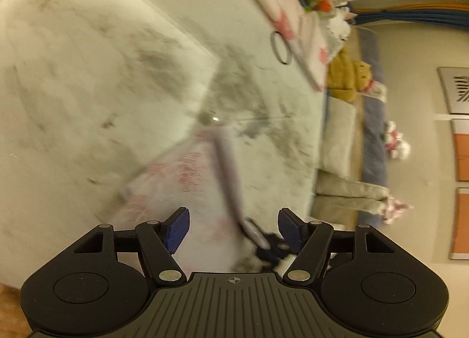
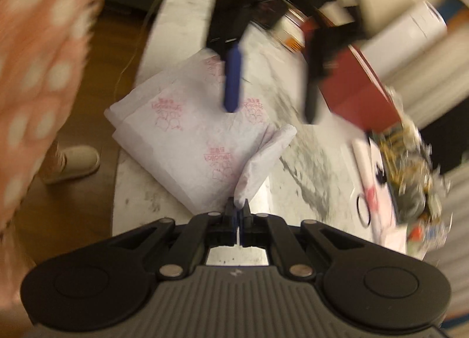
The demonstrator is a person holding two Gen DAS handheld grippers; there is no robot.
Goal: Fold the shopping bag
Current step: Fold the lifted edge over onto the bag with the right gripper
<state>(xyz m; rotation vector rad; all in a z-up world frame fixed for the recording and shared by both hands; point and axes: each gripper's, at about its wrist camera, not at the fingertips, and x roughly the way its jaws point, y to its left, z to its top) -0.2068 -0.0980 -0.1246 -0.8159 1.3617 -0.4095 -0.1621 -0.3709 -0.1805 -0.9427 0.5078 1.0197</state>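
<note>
Nearest the lens in the right wrist view, the right claw (image 2: 238, 211) is pinched tight on a handle strip (image 2: 265, 159) of the white plastic shopping bag (image 2: 187, 132), lifting that strip off the marble surface (image 2: 307, 144). The bag itself lies flattened and partly doubled over at the surface's near edge, pink print facing up, one corner overhanging toward the wooden floor (image 2: 88, 88). Beyond the bag, the left claw (image 1: 233, 231) hangs over its far half with its jaws spread and nothing between them; its blue pads (image 2: 233, 79) clear the plastic. Farther from the bag, a black ring (image 1: 280, 47) and a flat pink-printed packet (image 1: 310, 53) sit on the surface, well apart from it. The thin plastic is slippery and held only by one strip, so a sideways tug could drag the whole bag off the edge or undo the existing fold. With the other claw not pinning anything, the layers may slide apart. Both views are blurred, so the exact crease lines are unclear.
</note>
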